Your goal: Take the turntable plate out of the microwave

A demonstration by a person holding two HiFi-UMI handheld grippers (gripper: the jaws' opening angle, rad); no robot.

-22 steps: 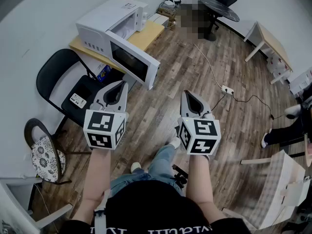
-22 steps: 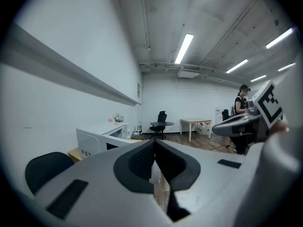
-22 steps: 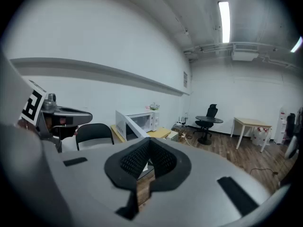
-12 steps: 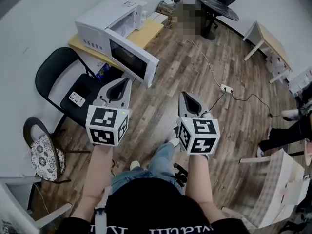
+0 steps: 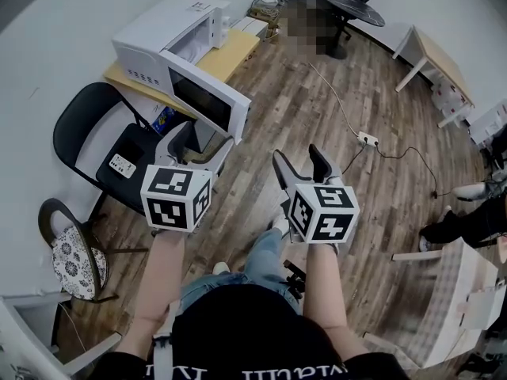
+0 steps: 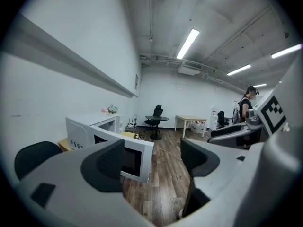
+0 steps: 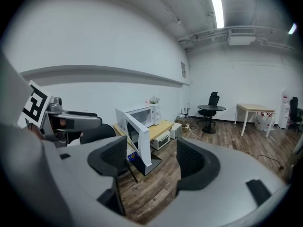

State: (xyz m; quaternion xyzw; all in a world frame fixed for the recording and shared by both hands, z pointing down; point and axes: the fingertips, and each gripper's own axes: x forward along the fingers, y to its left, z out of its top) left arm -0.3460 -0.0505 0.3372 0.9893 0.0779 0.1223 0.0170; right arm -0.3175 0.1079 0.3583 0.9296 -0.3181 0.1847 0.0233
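Left gripper (image 5: pixel 204 142) and right gripper (image 5: pixel 297 161) are both wide open with nothing in them. Your microwave (image 5: pixel 170 38) sits well ahead and off to your left, with its door (image 5: pixel 207 101) swung open. You can't see the plate from here, probably inside. Left gripper's nearer, so I'd lead with it.

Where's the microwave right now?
Head view, upper left: the microwave sits on a low wooden table by the wall, door open, beyond the black chair.
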